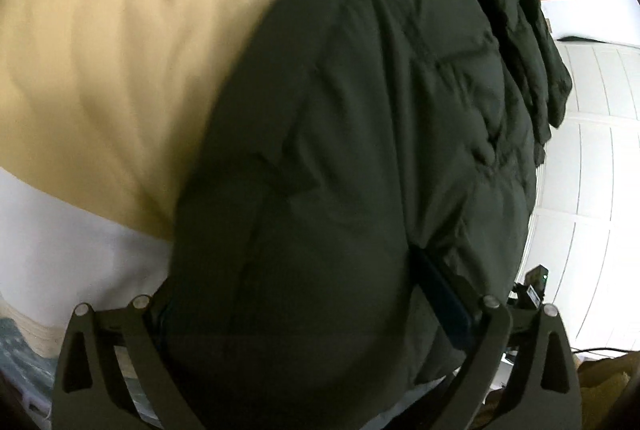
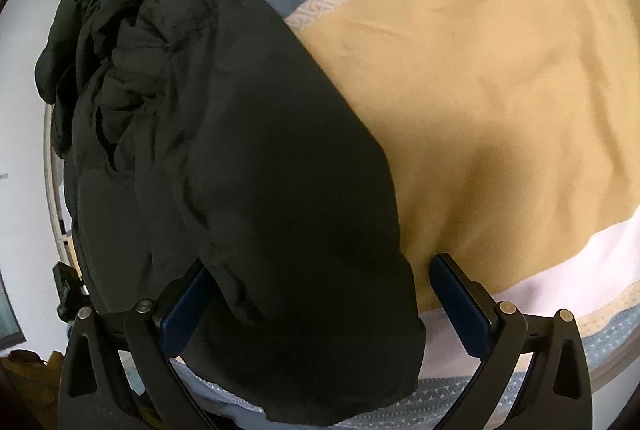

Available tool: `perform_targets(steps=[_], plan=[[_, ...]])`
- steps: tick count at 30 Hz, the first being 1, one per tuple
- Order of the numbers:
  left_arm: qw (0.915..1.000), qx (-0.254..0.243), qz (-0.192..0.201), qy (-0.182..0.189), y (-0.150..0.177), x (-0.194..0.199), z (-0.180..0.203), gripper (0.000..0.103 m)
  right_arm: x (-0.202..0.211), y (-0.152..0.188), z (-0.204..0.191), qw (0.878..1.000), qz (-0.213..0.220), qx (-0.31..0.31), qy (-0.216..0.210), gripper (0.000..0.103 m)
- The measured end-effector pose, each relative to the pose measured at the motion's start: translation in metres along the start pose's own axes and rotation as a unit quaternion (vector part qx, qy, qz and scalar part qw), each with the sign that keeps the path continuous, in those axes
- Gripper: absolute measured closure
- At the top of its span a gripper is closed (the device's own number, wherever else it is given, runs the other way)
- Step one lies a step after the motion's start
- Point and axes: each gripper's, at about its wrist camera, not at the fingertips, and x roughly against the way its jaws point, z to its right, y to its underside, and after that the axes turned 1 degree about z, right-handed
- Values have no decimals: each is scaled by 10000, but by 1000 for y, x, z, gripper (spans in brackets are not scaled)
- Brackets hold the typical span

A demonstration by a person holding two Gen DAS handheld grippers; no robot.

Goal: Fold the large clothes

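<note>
A dark puffy jacket [image 1: 360, 149] is lying along one side of a bed, on a blanket [image 2: 500, 89] with a wide yellow band bordered by cream, grey-blue and white stripes. Both grippers are working at its near hem, so the step in hand looks like taking hold of the bottom edge for a fold up toward the collar end.

The left gripper [image 1: 312, 306] is reaching around a thick roll of the jacket; the fabric is filling the gap between its fingers and hiding one of them, and the picture is blurred there, so I cannot tell whether it is clamping the cloth or only straddling it. The right gripper [image 2: 320, 294] is standing wide apart, its blue-padded fingers [image 2: 460, 306] spread with the jacket's rounded corner bulging between them — not pinched.

The next move is probably calling for the right fingers to close on that corner, pinching through all the padded layers, and then for both hands to lift evenly and carry the hem forward over the body.

The jacket is quilted and stuffed, with stitched channels and soft wrinkles; its shell is looking smooth and faintly slick, so a shallow pinch may slip. At the far end the hood or sleeves are bunching into a crumpled heap — worth flattening.
</note>
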Motion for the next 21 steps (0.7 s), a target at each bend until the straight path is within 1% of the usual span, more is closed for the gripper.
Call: perform_targets(steps=[3,6,12,14,15,16,17,18,19,20,21], plan=[[9998,145,6,100,9,-2,-1,4,-5,2,5,9999,-31,-19,-151,1],[9998,144,-16,98,15,-3,1,4,-14,5,6,9989,-224,23,-407,1],[9997,167,-79,144,10,-10,8,6,-30,22,-1,9959,-503,31,-755,1],[9997,162,-93,137,12,-14,17,9,-35,27,-6,9949,-601,77,-809,5],[9998,155,-82,111,14,-15,19,12,-37,30,-10,9948,-634,148,-783,11],[9998,157,-71,98,14,-17,23,17,-38,32,-13,9949,-650,202,-739,22],[9998,169,-57,100,14,-16,23,24,-38,34,-14,9950,-640,199,-738,27],[9998,192,-41,102,15,-15,25,28,-37,34,-16,9948,-633,169,-784,36],[9997,207,-29,112,15,-14,25,35,-29,32,-26,9943,-635,153,-837,44],[9997,222,-16,137,16,-13,26,44,-28,31,-29,9942,-636,173,-855,48],[9996,238,-5,167,16,-12,26,49,-28,30,-34,9940,-640,207,-859,54]])
